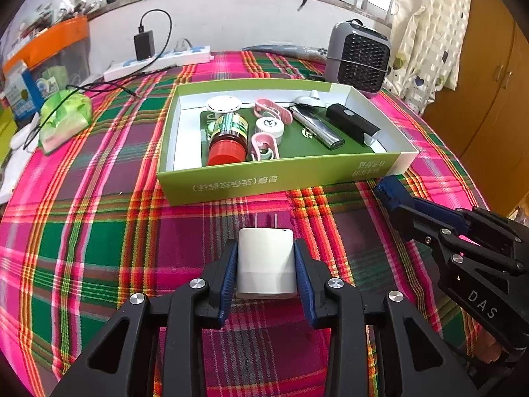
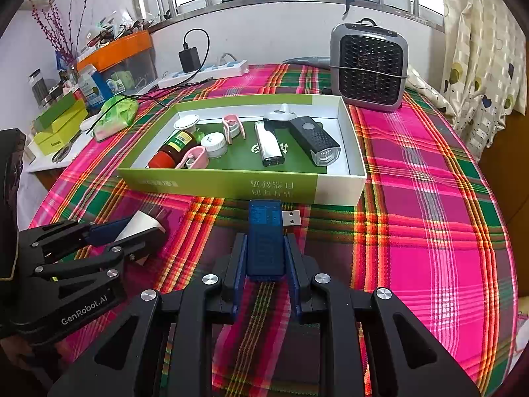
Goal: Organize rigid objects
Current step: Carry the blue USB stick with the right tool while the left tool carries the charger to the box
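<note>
While both loads sit short of green box (image 1: 231,183): left gripper (image 1: 266,264) clamps white charger (image 1: 266,258) by flat sides, prongs forward. Right gripper (image 2: 264,258) pinches blue USB stick (image 2: 266,231). Both rigid, light, smooth plastic; hold mid-body, avoid prongs/plug.

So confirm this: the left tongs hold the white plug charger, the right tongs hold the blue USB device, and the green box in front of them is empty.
One thing is wrong: the green box is not empty. The right wrist view shows it holding a red-capped bottle, a black flashlight and other small items. The left tongs do hold the white plug charger, the right tongs the blue USB device.
</note>
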